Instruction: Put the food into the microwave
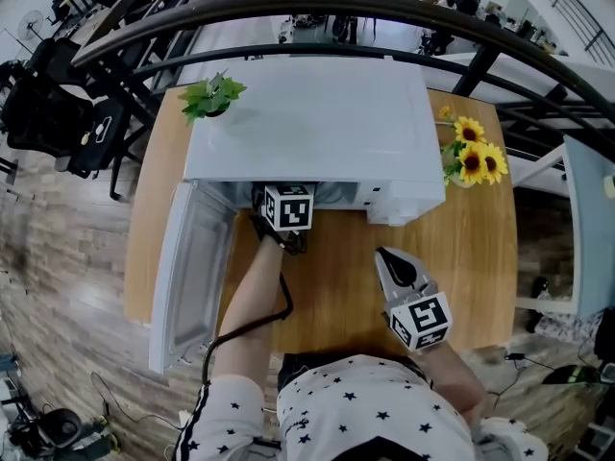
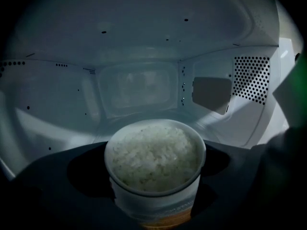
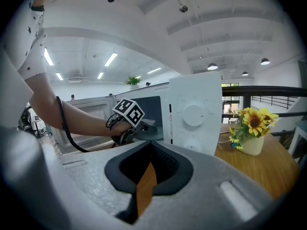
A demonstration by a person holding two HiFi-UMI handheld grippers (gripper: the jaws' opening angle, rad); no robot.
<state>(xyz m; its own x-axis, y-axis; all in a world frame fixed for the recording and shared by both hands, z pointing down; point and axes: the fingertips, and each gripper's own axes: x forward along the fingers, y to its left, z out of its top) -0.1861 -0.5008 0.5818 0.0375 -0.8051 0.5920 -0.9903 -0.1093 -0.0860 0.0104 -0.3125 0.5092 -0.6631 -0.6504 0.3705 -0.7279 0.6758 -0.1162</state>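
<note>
A white paper cup of cooked rice (image 2: 154,157) sits between the dark jaws of my left gripper (image 2: 154,178), which is shut on it. Cup and jaws are inside the white microwave's cavity (image 2: 139,87), just above its floor. From the head view the microwave (image 1: 317,123) stands on the wooden table with its door (image 1: 187,267) swung open to the left. The left gripper's marker cube (image 1: 288,207) is at the opening, and its jaws are hidden inside. My right gripper (image 1: 387,257) hovers over the table in front of the control panel (image 3: 194,114), shut and holding nothing.
A vase of sunflowers (image 1: 471,157) stands to the right of the microwave. A small green plant (image 1: 213,94) sits at its back left corner. A black cable (image 1: 259,320) trails along the left arm. A dark railing (image 1: 384,12) runs behind the table.
</note>
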